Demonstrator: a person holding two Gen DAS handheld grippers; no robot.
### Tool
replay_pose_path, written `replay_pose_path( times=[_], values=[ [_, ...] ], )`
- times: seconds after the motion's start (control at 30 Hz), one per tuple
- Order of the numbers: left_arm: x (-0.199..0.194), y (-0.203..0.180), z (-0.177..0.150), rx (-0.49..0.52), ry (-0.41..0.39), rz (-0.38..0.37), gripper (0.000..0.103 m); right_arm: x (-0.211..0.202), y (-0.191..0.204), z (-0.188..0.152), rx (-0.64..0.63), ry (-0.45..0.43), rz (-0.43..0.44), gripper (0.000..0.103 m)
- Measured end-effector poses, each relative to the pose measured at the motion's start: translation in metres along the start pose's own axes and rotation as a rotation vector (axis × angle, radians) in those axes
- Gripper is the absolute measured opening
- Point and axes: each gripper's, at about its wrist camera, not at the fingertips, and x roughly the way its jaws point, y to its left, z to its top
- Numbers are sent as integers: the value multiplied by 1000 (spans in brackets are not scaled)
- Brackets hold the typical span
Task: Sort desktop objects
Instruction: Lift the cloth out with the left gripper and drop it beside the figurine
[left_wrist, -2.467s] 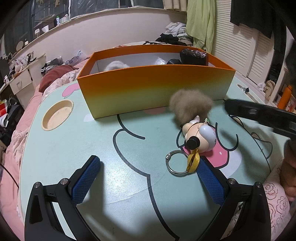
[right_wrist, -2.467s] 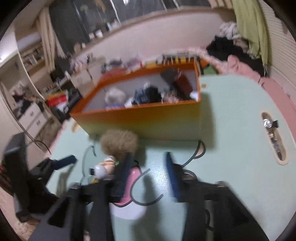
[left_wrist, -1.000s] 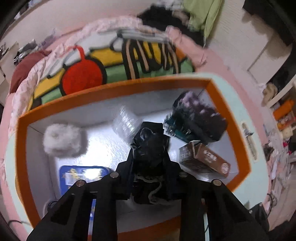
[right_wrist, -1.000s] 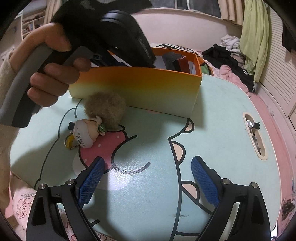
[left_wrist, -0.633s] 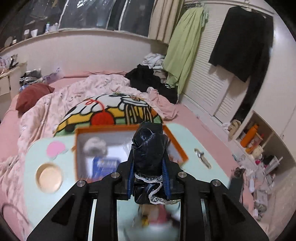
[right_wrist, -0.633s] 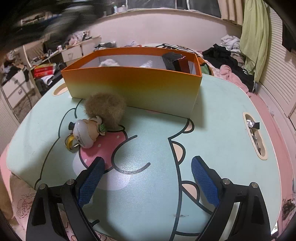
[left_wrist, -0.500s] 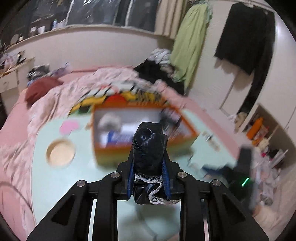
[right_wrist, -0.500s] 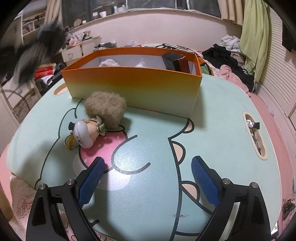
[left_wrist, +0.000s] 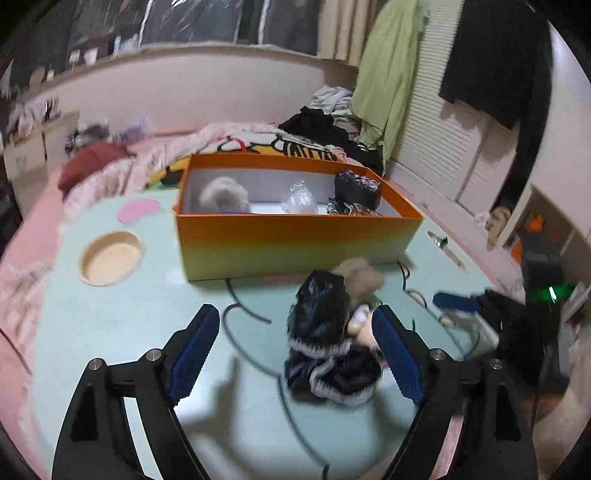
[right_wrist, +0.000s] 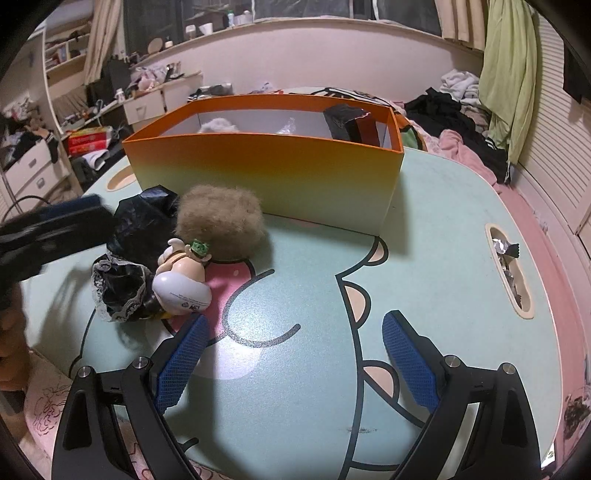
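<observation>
A black lace-trimmed bundle (left_wrist: 325, 343) lies on the mint table between the fingers of my left gripper (left_wrist: 295, 321). Its jaws are opening and the blue pads stand clear of the bundle. The bundle rests against a doll with brown fur hair (right_wrist: 183, 284), in front of the orange box (left_wrist: 295, 240). In the right wrist view the bundle (right_wrist: 136, 236) sits left of the doll, and the left gripper (right_wrist: 55, 225) is a dark blur at the left edge. My right gripper (right_wrist: 291, 343) hangs open over the table print with nothing between its fingers.
The orange box (right_wrist: 266, 170) holds a white pompom, a clear wrapper and a dark packet. A round recess (left_wrist: 110, 258) sits in the table at the left, and a slot with foil (right_wrist: 508, 269) at the right. A bed and clothes lie beyond.
My left gripper, shut on the black bundle before, swung from over the box back to the table front. Its jaws have parted and the bundle now lies by the doll. The right gripper kept still.
</observation>
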Motion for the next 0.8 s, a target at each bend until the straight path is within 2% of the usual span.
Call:
replay_pose_path(
  times=[0.1,0.23,0.27,0.33,0.43,0.6,0.8],
  values=[
    [-12,-3,-13,54,29,13,85,0,1,0,1,1,-3,95],
    [-6,-17,-46,133,102,-62,85,1,1,0,1,0,-2,95],
    [2,-24,-53,185,134,-47,86,0,0,0,0,0,-2,95],
    [5,-35,-59,225,75,46,91,1,1,1,-1,1,-6,95],
    [12,-27,-52,132,101,61,103,2,-1,1,6,0,-5,95],
    [16,-28,-53,82,72,171,103,4,-5,1,5,1,-6,96],
    [18,-27,-55,74,63,178,103,3,-5,1,4,-1,-7,96]
  ],
)
